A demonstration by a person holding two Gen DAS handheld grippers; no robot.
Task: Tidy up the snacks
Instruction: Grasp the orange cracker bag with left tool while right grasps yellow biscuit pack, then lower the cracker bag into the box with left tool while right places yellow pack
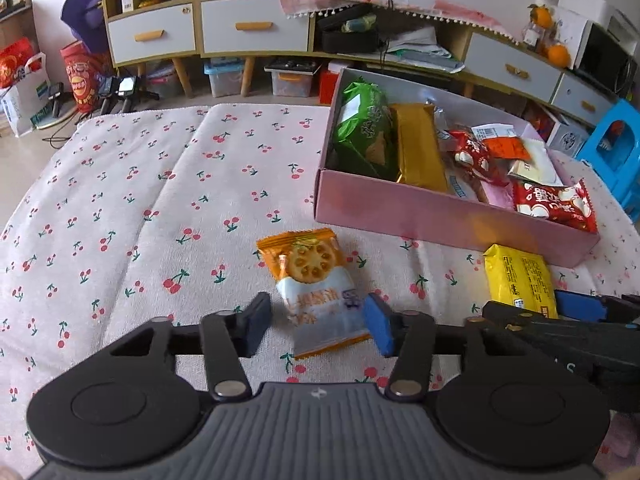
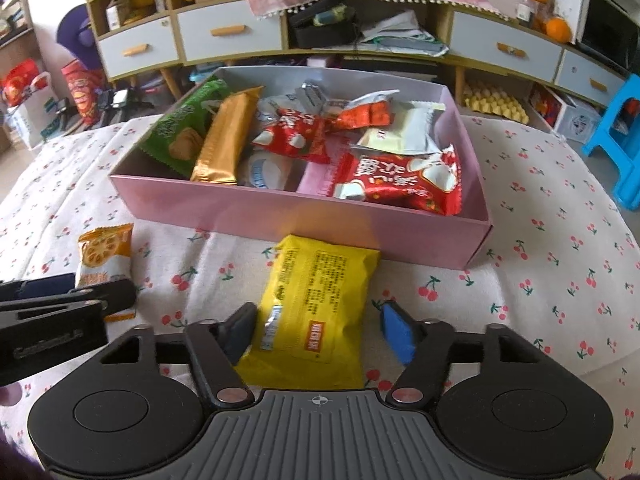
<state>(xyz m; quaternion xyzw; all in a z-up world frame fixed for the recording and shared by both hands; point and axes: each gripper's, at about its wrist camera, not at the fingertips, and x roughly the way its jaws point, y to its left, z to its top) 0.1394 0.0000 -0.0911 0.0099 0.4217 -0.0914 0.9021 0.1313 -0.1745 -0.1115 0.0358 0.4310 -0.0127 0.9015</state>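
two packets out (one box)

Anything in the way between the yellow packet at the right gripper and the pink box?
Nothing visible. The yellow packet lies between the right gripper's fingers, its far end right by the pink box's near wall. That wall must be cleared; snacks already crowd the inside.

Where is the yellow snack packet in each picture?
Left wrist view: the yellow snack packet lies at the right, on the cherry cloth just in front of the pink box, beside the right gripper.
Right wrist view: the yellow snack packet lies at the bottom middle, between that gripper's fingers, with a gap at the blue pad.
Shared landmark: the pink box behind it.
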